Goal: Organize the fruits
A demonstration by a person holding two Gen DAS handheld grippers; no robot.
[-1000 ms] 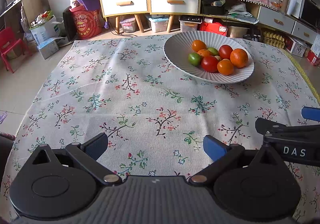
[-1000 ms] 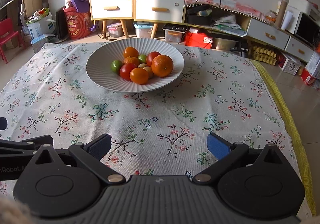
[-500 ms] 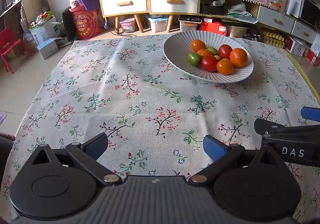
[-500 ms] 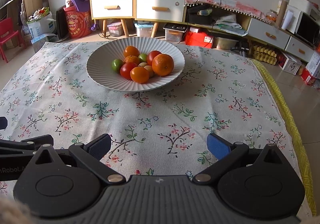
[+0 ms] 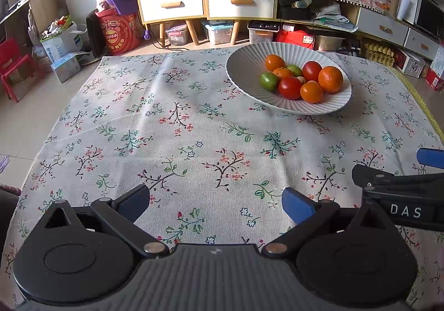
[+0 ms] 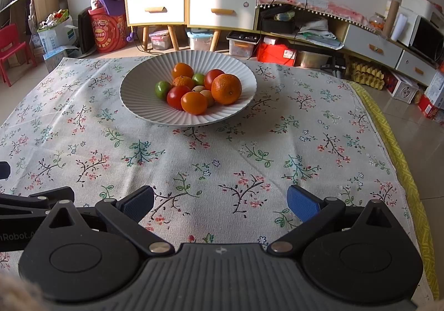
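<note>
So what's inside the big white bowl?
The white bowl holds oranges like the biggest one, red tomatoes, green limes and small pale fruits tucked between them. Anything beneath the pile is hidden.

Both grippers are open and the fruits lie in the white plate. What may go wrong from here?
The fruits are heaped in the shallow white plate: taking the large orange could let a tomato roll out. The loose tablecloth could snag under the right gripper or left gripper and drag the plate.
</note>
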